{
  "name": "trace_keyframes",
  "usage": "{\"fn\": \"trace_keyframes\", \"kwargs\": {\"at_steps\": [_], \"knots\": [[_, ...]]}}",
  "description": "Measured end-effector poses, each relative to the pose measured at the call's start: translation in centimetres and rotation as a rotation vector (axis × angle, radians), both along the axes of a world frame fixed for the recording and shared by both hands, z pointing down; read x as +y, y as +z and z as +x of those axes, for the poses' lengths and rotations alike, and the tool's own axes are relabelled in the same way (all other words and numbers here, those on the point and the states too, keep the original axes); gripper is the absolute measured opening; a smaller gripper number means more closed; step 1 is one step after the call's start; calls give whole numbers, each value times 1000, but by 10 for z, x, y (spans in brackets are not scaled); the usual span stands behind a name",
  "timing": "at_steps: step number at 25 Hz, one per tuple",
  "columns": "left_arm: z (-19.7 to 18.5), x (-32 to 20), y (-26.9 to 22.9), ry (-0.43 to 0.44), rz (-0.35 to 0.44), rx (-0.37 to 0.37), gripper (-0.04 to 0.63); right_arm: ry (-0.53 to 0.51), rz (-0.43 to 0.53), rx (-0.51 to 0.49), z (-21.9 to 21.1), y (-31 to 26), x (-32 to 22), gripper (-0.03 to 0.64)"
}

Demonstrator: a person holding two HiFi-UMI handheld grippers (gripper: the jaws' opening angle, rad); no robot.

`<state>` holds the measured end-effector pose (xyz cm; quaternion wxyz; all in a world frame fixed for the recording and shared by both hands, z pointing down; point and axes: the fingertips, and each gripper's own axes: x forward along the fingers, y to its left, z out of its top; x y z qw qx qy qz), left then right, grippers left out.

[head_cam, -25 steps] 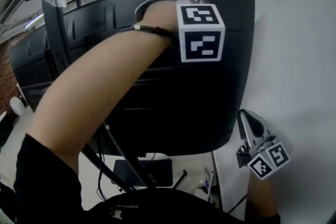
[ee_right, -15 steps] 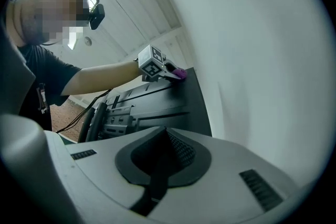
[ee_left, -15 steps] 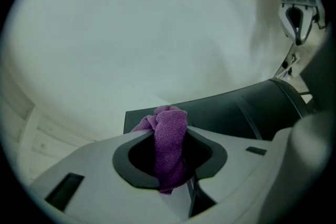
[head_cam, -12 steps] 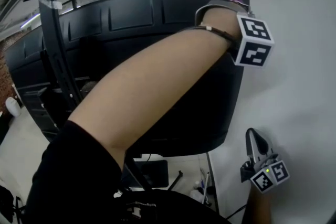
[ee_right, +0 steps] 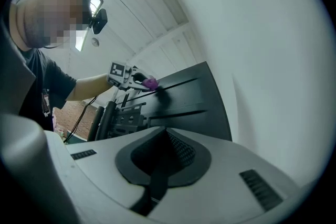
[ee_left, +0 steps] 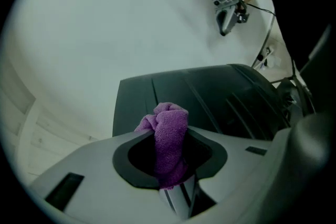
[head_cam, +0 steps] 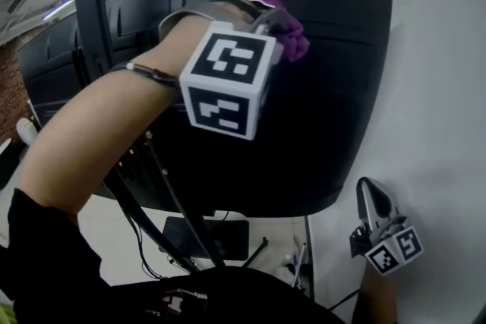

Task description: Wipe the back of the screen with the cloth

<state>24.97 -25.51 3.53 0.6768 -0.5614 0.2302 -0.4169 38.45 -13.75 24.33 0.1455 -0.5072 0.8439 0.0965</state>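
Purple cloth [ee_left: 170,123], one wad, pointed lengthwise toward the single screen [head_cam: 319,133], pinched by the left gripper [ee_left: 170,162]. The right gripper [ee_right: 157,165] was pressed together.

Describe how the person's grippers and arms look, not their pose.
The left gripper and right gripper have light grey bodies with dark jaw openings. Each carries a white cube with black square markers: left cube, right cube. A thin black cable runs along the left forearm; its short sleeve is black.

The cloth [head_cam: 292,34] in the left gripper [ee_left: 169,155] lies against the screen [head_cam: 326,133], right gripper [head_cam: 373,201] below.
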Motion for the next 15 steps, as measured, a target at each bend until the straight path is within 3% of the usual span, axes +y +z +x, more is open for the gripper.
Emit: {"fn": "trace_keyframes", "kwargs": {"at_steps": [3, 7, 12, 15], "knots": [[-67, -8, 12, -102, -17, -14, 112, -44, 2, -2, -11, 0, -3, 2], [-117, -20, 24, -226, -59, -26, 112, -83, 11, -9, -25, -2, -8, 2], [-124, -33, 44, -306, -202, 21, 112, -115, 17, -16, -37, -3, -11, 2], [-111, -42, 54, -316, -225, 17, 112, -110, 15, -18, -35, -3, -12, 2]]}}
